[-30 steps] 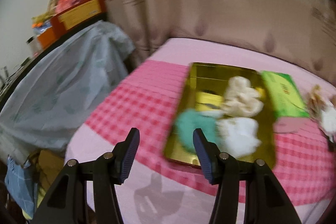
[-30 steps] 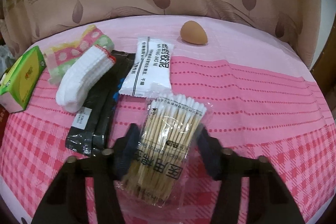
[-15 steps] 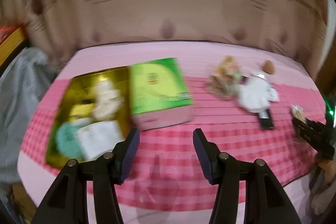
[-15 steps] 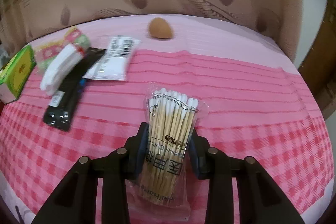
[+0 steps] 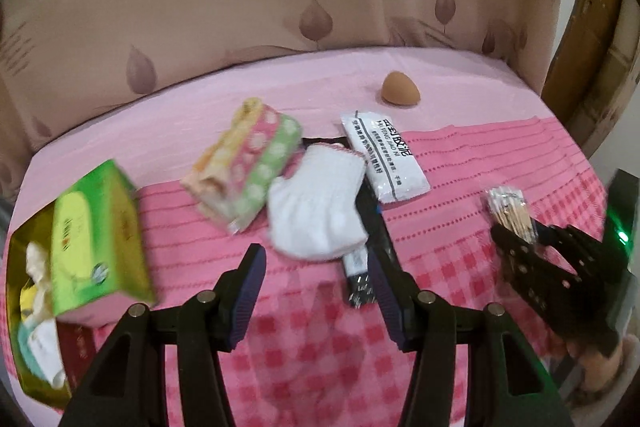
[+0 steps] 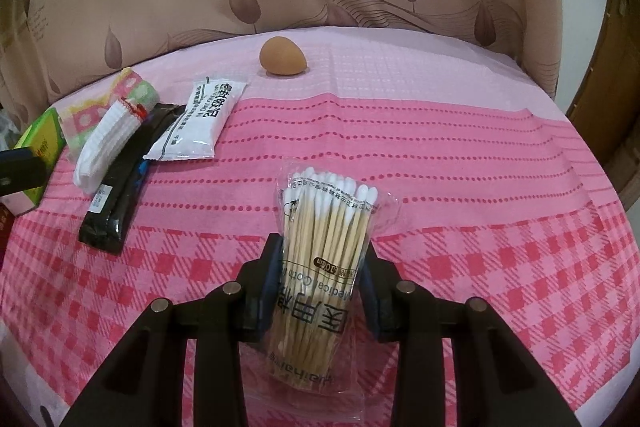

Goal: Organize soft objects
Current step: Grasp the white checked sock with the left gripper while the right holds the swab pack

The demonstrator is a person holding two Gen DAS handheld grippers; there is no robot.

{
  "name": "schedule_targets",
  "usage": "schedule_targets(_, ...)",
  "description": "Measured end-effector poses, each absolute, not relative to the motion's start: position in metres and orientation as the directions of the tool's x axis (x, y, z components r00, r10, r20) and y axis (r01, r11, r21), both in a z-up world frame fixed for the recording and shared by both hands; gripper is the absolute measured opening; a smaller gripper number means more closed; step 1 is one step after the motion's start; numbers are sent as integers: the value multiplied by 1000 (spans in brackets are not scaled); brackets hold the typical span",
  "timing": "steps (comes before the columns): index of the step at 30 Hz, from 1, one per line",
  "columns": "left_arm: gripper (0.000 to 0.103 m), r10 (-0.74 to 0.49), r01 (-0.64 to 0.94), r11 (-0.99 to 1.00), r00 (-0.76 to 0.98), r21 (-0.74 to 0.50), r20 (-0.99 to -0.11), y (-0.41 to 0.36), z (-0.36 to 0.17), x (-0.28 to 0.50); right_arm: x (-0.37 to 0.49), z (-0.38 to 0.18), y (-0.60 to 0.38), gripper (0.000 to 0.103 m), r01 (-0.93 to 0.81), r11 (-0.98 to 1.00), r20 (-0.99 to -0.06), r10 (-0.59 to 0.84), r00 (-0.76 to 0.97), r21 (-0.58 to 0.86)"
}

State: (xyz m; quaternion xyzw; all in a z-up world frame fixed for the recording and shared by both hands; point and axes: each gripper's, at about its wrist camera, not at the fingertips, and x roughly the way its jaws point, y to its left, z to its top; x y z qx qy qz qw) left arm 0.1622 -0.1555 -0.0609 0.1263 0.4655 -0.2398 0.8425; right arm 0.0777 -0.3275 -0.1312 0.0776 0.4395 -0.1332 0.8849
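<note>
Between the pads of our right gripper (image 6: 322, 267) sits the packet of cotton swabs (image 6: 326, 267), pinched at its middle with the white tips pointing away from us, above the pink checked cloth (image 6: 480, 267). Our left gripper (image 5: 316, 269) hangs with its jaws spread wide and nothing between them, just short of the white glove (image 5: 316, 211). We take that glove as our landmark: it lies on top of a long black packet (image 5: 376, 227); beyond it on the right rests a white sachet (image 5: 384, 155) with black print, and farther beyond that a brown egg-shaped sponge (image 5: 400, 89); touching its left edge is a bundle of dotted cloths (image 5: 248, 167) in pink, green and yellow. Only our left wrist view shows what lies well left of the glove: a green tissue box (image 5: 96, 239) in full and, past it, a gold tray (image 5: 16, 251) holding pale soft items. That view also shows our right gripper from the side, far right of the glove. Only the right wrist view lets us read the swab packet's label.
</note>
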Motion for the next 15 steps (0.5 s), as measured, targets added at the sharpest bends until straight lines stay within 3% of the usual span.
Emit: schedule_targets(15, 54, -204, 457, 889, 411, 8, -888, -194, -100, 218, 76, -130, -327, 39, 305, 951, -796, -142, 588, 56)
